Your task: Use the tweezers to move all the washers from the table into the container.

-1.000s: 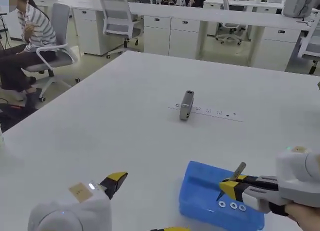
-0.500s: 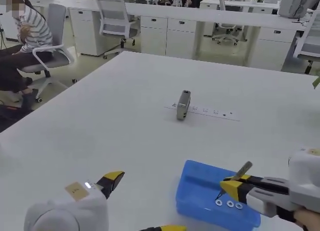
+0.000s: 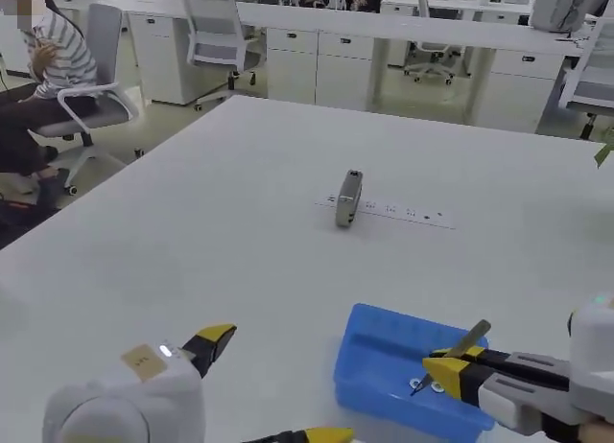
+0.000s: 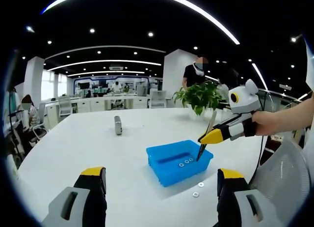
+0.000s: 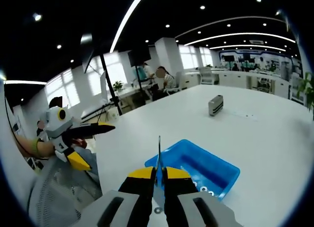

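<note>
Washers (image 4: 186, 162) lie in the blue container (image 3: 369, 390), where our right tool (image 5: 158, 174) clenches the tweezers (image 3: 468, 338). Our left tool (image 4: 160, 172) gapes, released.

A broad white table (image 3: 192, 251) spreads from the bottom edge of the head view up past the middle of the frame. Near the centre a small grey box (image 3: 347, 198) stands on its edge at the left end of a thin row of dark marks (image 3: 408, 214) on the tabletop, and a blue container (image 3: 369, 390) sits at the lower right, well apart from the box. In the left gripper view two washers (image 4: 196, 194) lie close together on the bare tabletop just below the container, right of centre in the frame.
</note>
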`<state>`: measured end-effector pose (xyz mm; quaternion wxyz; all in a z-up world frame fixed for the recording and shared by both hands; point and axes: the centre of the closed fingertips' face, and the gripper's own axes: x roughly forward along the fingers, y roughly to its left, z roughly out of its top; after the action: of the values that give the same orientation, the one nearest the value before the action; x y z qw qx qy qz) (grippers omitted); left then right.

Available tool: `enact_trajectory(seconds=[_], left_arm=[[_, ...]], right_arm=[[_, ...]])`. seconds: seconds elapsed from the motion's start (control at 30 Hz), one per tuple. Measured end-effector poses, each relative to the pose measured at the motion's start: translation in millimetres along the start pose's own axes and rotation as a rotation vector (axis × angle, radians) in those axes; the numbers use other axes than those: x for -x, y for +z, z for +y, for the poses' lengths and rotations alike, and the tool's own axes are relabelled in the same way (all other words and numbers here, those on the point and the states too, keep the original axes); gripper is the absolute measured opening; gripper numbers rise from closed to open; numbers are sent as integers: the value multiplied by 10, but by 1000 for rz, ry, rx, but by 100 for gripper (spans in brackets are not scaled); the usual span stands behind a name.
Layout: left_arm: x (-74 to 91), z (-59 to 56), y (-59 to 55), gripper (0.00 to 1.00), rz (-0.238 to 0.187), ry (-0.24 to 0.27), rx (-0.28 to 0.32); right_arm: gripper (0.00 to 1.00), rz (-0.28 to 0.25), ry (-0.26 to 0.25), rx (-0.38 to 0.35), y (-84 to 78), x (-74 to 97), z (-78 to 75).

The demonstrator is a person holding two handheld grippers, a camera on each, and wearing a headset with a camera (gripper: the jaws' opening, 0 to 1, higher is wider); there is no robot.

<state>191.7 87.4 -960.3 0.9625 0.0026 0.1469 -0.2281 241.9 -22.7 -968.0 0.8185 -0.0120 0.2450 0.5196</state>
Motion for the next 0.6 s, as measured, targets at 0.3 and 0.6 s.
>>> enact_trajectory(seconds=[0.3,0.6], left_arm=[[-4,-9,-3,96,4,-4,-1],[-8,-10,-8,96,4,-5,-3]], right_arm=[[4,34,22,-31,-180,-33,57],[4,91,30,-57,-400,-92,62]])
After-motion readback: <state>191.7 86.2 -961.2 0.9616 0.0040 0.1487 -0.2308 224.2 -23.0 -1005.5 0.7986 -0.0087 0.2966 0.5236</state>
